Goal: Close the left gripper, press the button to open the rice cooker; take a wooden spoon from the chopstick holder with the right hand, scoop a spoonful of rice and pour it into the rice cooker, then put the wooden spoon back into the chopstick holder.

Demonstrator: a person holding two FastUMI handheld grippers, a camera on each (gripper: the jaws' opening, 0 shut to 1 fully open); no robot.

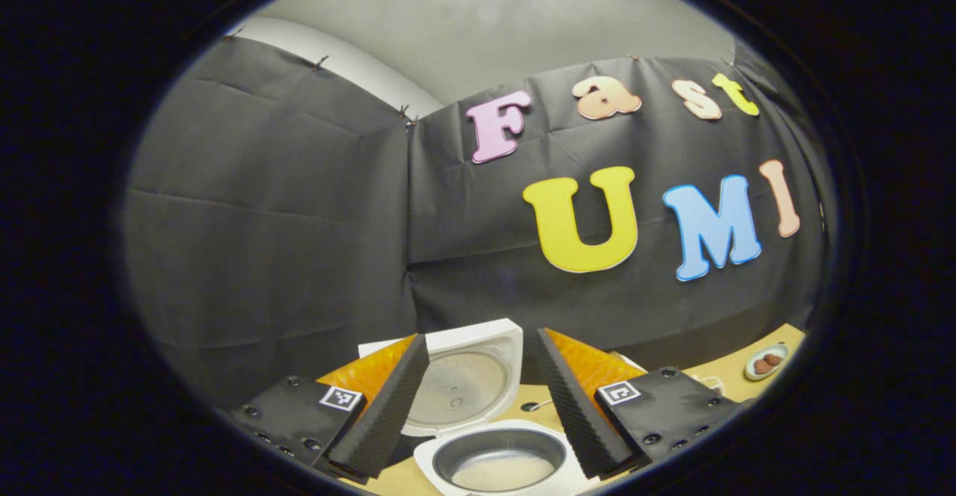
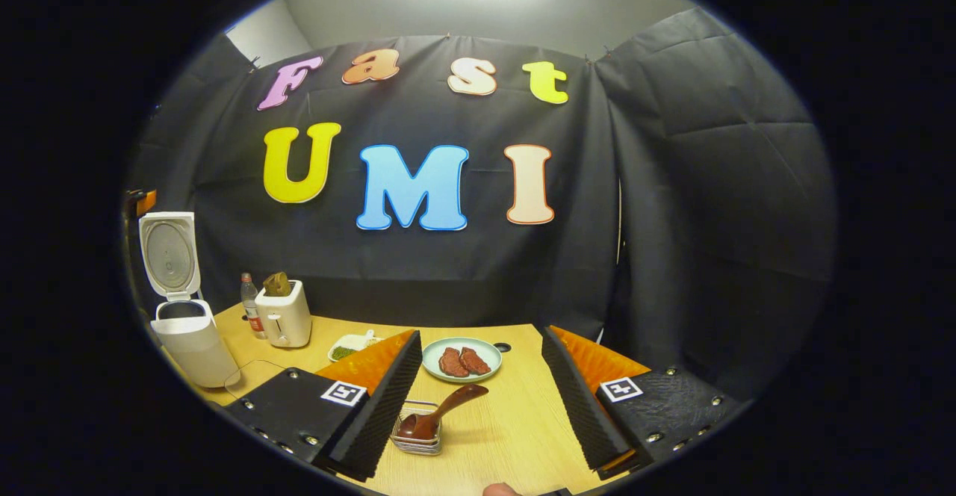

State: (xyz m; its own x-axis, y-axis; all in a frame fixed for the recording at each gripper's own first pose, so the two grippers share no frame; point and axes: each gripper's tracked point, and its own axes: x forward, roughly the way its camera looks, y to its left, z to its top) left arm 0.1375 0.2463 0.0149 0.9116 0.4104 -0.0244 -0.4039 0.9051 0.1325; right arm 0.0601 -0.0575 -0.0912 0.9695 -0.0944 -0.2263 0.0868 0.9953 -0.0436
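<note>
The white rice cooker (image 1: 579, 473) stands just below my left gripper (image 1: 479, 338), its lid (image 1: 467, 384) raised upright. White rice lies at the bottom of its grey inner pot (image 1: 500, 460). My left gripper is open and holds nothing. In the right gripper view the same cooker (image 2: 193, 343) stands at the far left of the table with its lid up. A dark wooden spoon (image 2: 441, 410) rests in a small wire chopstick holder (image 2: 418, 442), its handle leaning up to the right. My right gripper (image 2: 482, 333) is open above it, and the spoon lies between and beyond the fingers.
On the wooden table (image 2: 508, 421) are a plate of reddish food (image 2: 461, 359), a white toaster (image 2: 284, 315), a bottle (image 2: 249, 303) and a small dish of green bits (image 2: 349, 347). A fingertip (image 2: 500, 489) shows at the bottom edge. A small plate (image 1: 765, 363) sits far right.
</note>
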